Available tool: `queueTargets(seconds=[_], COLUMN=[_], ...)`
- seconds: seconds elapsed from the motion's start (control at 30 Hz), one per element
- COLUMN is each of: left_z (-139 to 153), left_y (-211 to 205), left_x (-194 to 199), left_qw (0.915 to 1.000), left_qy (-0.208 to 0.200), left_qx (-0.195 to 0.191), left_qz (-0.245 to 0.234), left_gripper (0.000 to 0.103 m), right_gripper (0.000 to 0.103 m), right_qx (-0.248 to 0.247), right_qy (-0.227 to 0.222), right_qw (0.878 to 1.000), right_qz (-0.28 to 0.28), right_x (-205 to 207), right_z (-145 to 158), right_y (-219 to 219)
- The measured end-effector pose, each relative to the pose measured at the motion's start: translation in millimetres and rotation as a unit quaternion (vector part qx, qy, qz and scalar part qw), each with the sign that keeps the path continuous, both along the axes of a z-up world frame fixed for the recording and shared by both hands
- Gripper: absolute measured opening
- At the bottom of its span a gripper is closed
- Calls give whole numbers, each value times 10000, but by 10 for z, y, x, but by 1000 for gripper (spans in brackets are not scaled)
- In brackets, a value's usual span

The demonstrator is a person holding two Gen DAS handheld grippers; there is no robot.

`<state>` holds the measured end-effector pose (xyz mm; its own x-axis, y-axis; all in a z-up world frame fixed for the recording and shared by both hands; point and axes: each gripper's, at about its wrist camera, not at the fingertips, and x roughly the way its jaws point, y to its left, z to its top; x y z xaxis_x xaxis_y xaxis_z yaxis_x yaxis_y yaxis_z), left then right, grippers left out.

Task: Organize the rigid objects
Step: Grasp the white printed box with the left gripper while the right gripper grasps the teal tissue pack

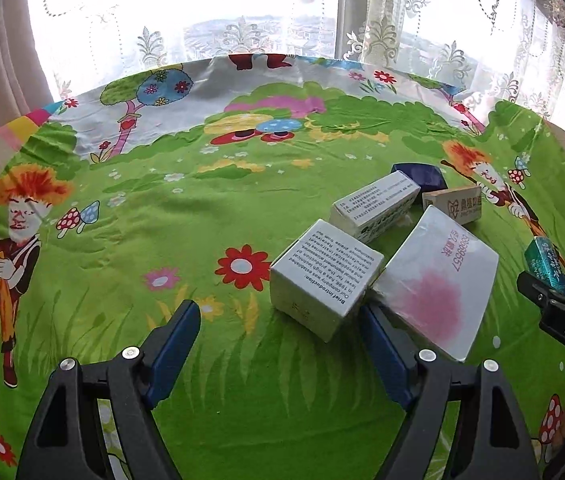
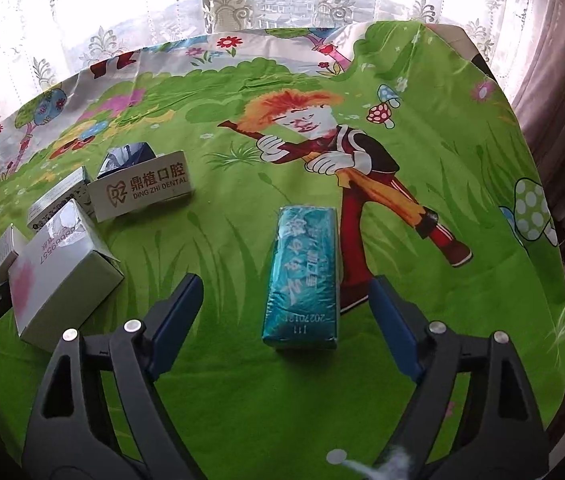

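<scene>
Boxes crowded together on the counter (image 2: 242, 420), a dark blue one (image 1: 422, 176) half hidden, while each hand-held gripper, left (image 1: 280, 354) and right (image 2: 286, 324), gaped empty, the right astride the teal packet (image 2: 304, 276).

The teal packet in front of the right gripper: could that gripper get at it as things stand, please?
Probably yes. The right gripper is open, the teal packet lies lengthwise between its fingers, nothing stands beside it, and the white box with the pink patch sits well to the left.
</scene>
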<state>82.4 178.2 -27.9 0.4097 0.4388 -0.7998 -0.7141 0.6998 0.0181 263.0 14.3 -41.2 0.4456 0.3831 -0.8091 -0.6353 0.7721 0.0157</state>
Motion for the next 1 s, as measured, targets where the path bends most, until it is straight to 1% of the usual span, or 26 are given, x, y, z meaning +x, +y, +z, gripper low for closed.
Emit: queueTargets(seconds=[0.07, 0.17, 0.27, 0.3, 0.33, 0.37, 0.4, 0.43, 0.5, 0.53, 0.6, 0.67, 0.77, 1.0], left_z=[-5, -11, -29, -35, -41, -50, -67, -81, -99, -104, -99, -87, -72, -15], left_y=[18, 32, 43, 40, 36, 31, 28, 23, 7, -1, -15, -28, -62, -144], left_x=[45, 110, 154, 162, 170, 174, 182, 181, 179, 178, 160, 141, 116, -63], left_qw=[10000, 9998, 9997, 9996, 9996, 9995, 9993, 9991, 9989, 9988, 9987, 9985, 9985, 9982], left_qy=[1, -12, -41, -62, -80, -95, -114, -141, -181, -199, -257, -316, -337, -464], left_qx=[38, 76, 40, 40, 29, -5, -72, -127, -181, -203, -240, -282, -296, -370], left_qz=[-75, -176, -236, -256, -280, -307, -344, -370, -396, -401, -371, -359, -329, -71], left_gripper=[82, 82, 81, 79, 71, 66, 56, 50, 45, 43, 43, 43, 42, 42], right_gripper=[82, 81, 80, 79, 77, 73, 67, 64, 55, 53, 44, 40, 40, 40], right_qx=[-4, -8, 37, 44, 57, 86, 117, 154, 180, 188, 247, 350, 447, 517], right_qy=[58, 11, 19, 12, 3, 0, 5, 13, 12, 6, 32, 108, 175, 201], right_qw=[10000, 10000, 10000, 10000, 10000, 10000, 9999, 9999, 9998, 9997, 9996, 9992, 9988, 9985], right_qz=[0, 8, 4, 3, 2, -12, -35, -64, -107, -123, -138, -159, -134, -28], right_x=[17, 20, 35, 38, 41, 47, 56, 65, 80, 80, 89, 106, 104, 59], right_z=[-36, -38, -36, -36, -35, -30, -25, -19, -14, -12, -7, -1, 4, 24], right_y=[6, 19, 18, 18, 17, 10, 0, -13, -26, -31, -47, -72, -82, -64])
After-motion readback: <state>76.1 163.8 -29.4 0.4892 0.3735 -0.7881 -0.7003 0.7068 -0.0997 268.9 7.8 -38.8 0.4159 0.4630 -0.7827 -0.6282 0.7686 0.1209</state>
